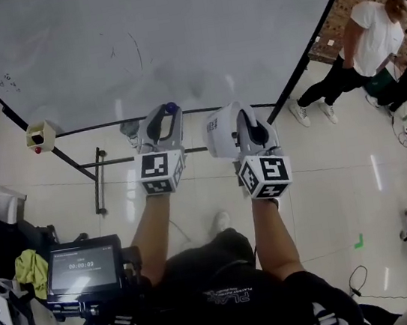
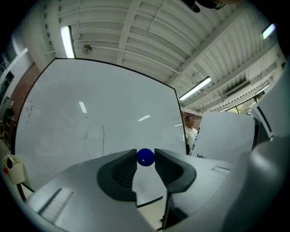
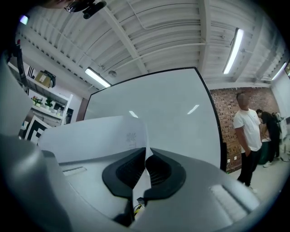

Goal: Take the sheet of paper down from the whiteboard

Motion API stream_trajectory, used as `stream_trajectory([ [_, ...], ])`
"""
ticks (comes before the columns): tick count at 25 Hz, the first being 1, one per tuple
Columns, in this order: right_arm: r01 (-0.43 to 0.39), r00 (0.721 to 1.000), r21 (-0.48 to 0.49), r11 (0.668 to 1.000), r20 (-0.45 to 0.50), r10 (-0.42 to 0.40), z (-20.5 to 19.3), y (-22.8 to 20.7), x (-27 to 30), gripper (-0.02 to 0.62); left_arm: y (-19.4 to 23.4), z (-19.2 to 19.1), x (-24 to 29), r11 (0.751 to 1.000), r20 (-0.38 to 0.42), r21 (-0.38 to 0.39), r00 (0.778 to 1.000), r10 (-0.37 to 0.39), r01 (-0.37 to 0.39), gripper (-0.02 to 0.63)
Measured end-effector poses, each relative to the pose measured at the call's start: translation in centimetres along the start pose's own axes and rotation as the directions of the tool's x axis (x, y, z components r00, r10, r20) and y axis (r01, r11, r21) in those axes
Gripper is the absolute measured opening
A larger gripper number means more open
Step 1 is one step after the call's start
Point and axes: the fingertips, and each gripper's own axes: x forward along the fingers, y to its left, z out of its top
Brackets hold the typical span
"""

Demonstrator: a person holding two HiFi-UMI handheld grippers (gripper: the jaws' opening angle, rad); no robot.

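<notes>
The whiteboard (image 1: 169,34) stands in front of me, bare except for faint pen marks. My right gripper (image 1: 247,122) is shut on an edge of the white sheet of paper (image 1: 220,134), which hangs free of the board to its left. In the right gripper view the paper (image 3: 90,138) curls out to the left of the closed right gripper (image 3: 147,158). My left gripper (image 1: 167,113) is shut on a small blue round magnet (image 1: 172,107), which sits between the fingertips in the left gripper view as the blue magnet (image 2: 145,157). Both grippers point level at the board.
A small cream box (image 1: 42,135) hangs at the board's lower left corner. The board's black stand legs (image 1: 100,181) run across the shiny floor. A person in a white shirt (image 1: 370,34) stands at the right. A screen device (image 1: 83,268) and clutter are at my left.
</notes>
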Motion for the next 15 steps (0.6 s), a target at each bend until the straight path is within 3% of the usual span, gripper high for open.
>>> stream_trajectory([
  [15,0.010,1.000,-0.030,1.000,0.002,-0.010,0.25,0.69,-0.20,0.014,-0.37,0.53,-0.46,1.000,0.000,-0.010,1.000,-0.011,0.011,0.123],
])
